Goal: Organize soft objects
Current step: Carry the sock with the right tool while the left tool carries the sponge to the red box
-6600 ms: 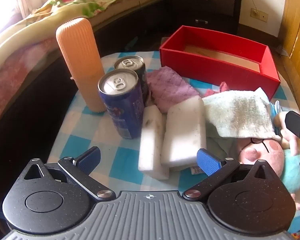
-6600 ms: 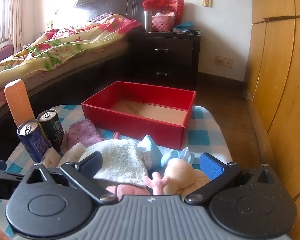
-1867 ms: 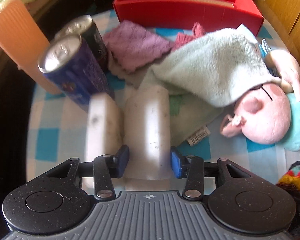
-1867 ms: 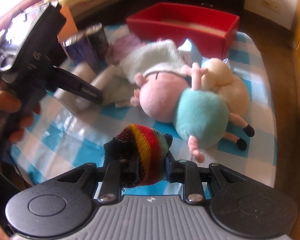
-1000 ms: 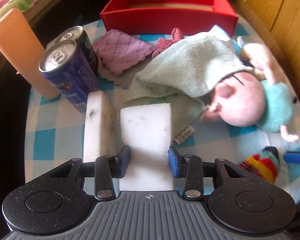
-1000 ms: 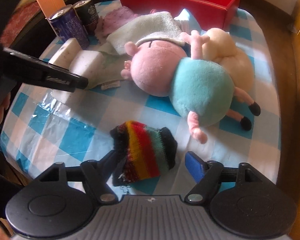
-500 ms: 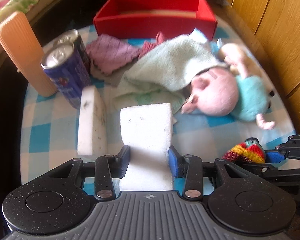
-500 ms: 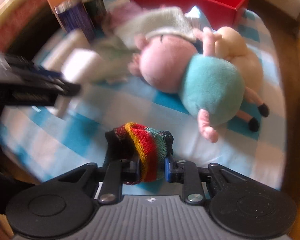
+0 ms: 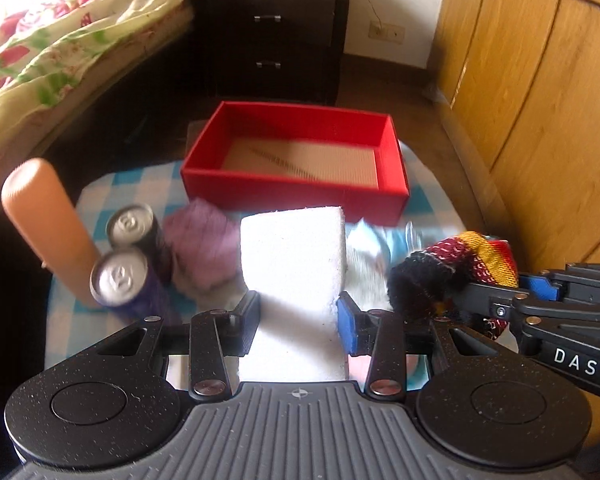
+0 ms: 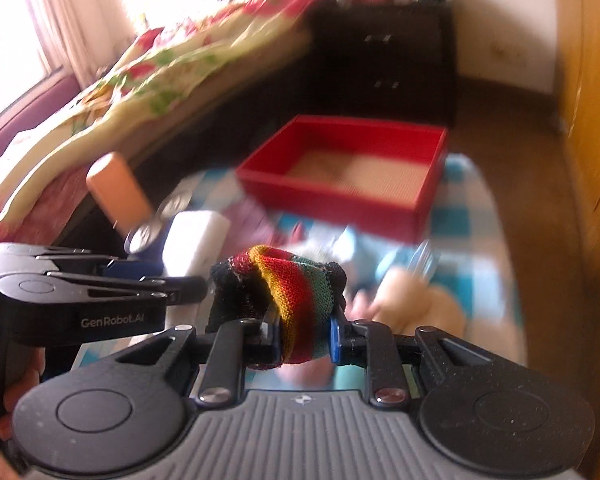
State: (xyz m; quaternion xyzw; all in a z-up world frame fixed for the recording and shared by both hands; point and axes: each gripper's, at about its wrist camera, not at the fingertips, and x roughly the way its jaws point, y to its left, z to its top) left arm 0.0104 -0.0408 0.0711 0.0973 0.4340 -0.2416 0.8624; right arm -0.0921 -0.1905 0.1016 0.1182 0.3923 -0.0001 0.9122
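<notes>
Sponge [image 9: 294,264] clamped in left gripper [image 9: 298,322]; sock [image 10: 288,292] in right gripper [image 10: 305,334].

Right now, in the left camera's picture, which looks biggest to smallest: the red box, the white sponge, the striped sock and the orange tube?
1. Red box.
2. White sponge, though it sits right at the camera, so its size is inflated.
3 and 4. Orange tube and striped sock look about alike; too close to rank.

A white sponge block [image 9: 293,264] is held lifted, its long axis pointing toward the open red box [image 9: 296,164]. Beside it, a bunched rainbow-striped knit sock [image 10: 290,292] with black ends is also held aloft.
</notes>
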